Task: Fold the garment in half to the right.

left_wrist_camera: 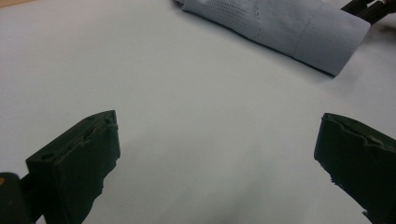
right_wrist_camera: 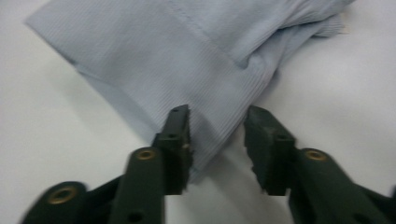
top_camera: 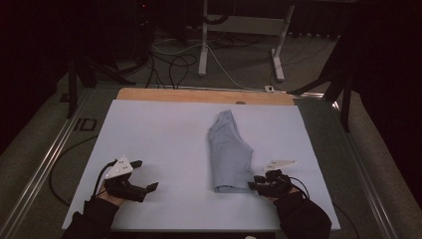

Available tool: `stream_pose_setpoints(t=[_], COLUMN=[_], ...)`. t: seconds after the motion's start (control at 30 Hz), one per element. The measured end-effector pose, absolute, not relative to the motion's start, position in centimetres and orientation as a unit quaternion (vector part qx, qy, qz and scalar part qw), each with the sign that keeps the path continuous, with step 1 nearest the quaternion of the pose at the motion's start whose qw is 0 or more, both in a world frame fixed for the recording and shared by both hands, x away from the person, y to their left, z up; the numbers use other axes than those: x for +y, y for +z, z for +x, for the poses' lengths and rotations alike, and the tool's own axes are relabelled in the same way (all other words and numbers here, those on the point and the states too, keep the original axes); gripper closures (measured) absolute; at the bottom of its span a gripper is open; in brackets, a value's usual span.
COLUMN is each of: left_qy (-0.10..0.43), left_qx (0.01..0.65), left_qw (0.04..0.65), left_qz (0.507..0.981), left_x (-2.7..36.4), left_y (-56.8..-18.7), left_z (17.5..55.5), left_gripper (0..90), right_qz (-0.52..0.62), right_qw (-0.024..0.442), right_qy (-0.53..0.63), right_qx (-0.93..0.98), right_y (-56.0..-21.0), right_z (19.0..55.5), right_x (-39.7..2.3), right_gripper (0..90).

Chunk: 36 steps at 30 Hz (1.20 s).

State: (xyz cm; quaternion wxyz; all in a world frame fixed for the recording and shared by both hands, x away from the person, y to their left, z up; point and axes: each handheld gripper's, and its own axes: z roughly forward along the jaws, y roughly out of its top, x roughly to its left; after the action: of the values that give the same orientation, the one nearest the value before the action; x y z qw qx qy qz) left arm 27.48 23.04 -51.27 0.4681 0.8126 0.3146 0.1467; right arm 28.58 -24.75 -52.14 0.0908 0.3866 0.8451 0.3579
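White sheeting covers the table, with dark floor and cables beyond. Folded light-blue cloth lies right of the table's middle, running from its far part back toward me. My right claw sits at the cloth's near right corner, jaws narrowed around the ribbed hem, which lies between the pads; I cannot tell whether they pinch it yet. My left claw rests well left of the cloth, jaws wide and holding nothing.

I judge the cloth light, soft and floppy; it will sag and unfold, so the doubled hem corner is the firmest hold.

My right gripper view shows the hem's ribbing and a crease. My left gripper view shows perforated fabric along the cloth.
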Motion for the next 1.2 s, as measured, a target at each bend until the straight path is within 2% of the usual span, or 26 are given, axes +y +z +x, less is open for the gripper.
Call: stream_pose_setpoints(t=[0.1, 0.17, 0.4, 0.8, 1.1, 1.2], left_qy=[0.147, 0.147, 0.149, 0.150, 0.150, 0.151], left_qx=[0.314, 0.315, 0.316, 0.314, 0.317, 0.314], left_qw=[0.468, 0.468, 0.471, 0.470, 0.473, 0.473], left_qz=[0.813, 0.812, 0.810, 0.811, 0.809, 0.809], left_x=[23.0, 23.0, 23.2, 23.2, 23.3, 23.3], left_y=[-51.2, -51.3, -51.1, -51.1, -51.1, -51.1], left_z=[27.4, 27.5, 27.5, 27.5, 27.5, 27.5], left_gripper=[1.5, 1.5, 1.5, 1.5, 1.5, 1.5], right_qz=[0.387, 0.383, 0.392, 0.431, 0.441, 0.438], right_qw=[0.079, 0.082, 0.095, 0.069, 0.063, 0.076], right_qy=[0.361, 0.360, 0.372, 0.341, 0.330, 0.318], right_qx=[0.845, 0.847, 0.836, 0.833, 0.832, 0.838], right_y=[-52.0, -51.9, -50.8, -52.1, -52.3, -52.1], right_z=[28.3, 27.9, 26.9, 27.4, 27.6, 27.5], right_x=[-24.7, -24.6, -25.4, -27.2, -27.8, -27.8], right_gripper=[83.5, 87.3, 87.7, 87.7, 87.7, 87.6])
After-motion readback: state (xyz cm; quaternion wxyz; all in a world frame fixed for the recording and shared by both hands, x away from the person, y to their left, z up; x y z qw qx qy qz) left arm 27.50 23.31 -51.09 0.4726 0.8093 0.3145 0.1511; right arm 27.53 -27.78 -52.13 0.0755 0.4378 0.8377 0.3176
